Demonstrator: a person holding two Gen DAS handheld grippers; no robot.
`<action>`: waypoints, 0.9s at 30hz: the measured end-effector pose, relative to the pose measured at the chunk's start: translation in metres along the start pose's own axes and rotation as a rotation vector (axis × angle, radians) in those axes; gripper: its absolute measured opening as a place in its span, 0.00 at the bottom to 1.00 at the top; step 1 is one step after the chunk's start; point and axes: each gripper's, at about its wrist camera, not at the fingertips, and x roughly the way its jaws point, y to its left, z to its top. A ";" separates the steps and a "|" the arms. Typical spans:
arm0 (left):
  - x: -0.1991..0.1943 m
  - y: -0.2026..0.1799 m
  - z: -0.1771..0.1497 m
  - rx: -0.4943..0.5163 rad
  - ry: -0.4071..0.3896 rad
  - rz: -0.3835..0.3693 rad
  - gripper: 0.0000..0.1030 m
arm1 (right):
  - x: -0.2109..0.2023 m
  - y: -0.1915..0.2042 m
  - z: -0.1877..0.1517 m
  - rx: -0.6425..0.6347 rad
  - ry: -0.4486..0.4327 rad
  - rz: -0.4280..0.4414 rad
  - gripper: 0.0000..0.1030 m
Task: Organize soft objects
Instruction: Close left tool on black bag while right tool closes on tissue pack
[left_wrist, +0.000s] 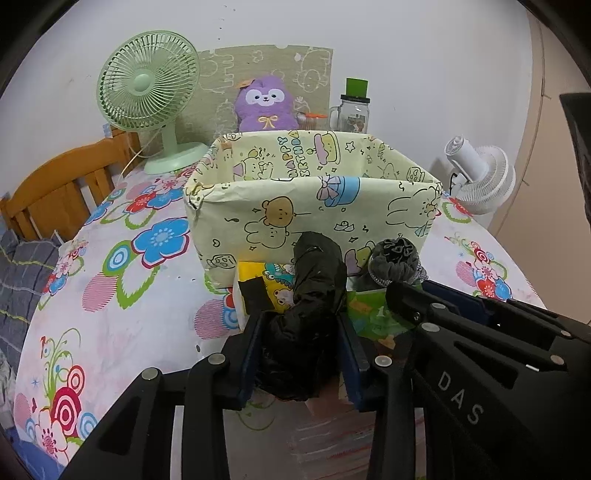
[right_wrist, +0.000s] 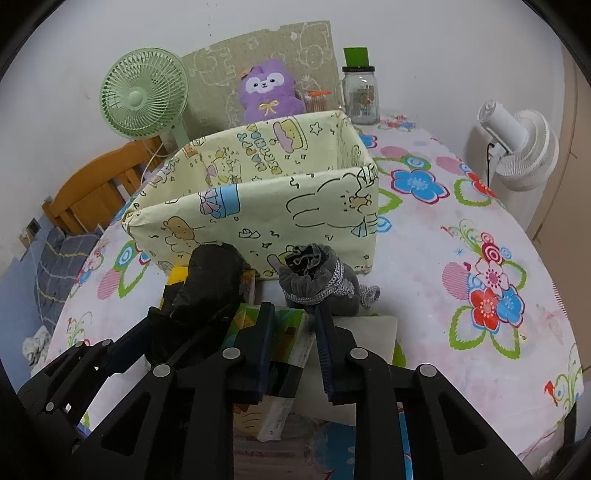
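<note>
The box (left_wrist: 314, 206) looks empty. The left gripper (left_wrist: 301, 354) squeezes a black bundle (left_wrist: 314, 295), the right gripper (right_wrist: 293, 347) pinches the grey sock ball (right_wrist: 317, 280); neither is inside yet.

"HAPPY BIRTHDAY" printed inside the paper-covered box (left_wrist: 291, 155), "DAS" on the right tool (left_wrist: 410, 295)

A plain white wall (left_wrist: 369, 33) backs the flower-print table (left_wrist: 122, 302) (wooden chair (left_wrist: 59, 192) beside it).
</note>
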 end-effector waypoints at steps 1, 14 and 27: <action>-0.001 0.000 0.000 0.001 -0.002 0.003 0.38 | 0.000 -0.001 0.000 0.008 0.005 0.000 0.33; -0.020 0.013 -0.014 0.012 -0.023 0.030 0.38 | -0.007 0.010 -0.012 0.005 0.029 -0.009 0.68; -0.010 0.032 -0.026 -0.047 0.011 -0.017 0.37 | 0.013 0.032 -0.016 -0.028 0.089 -0.075 0.71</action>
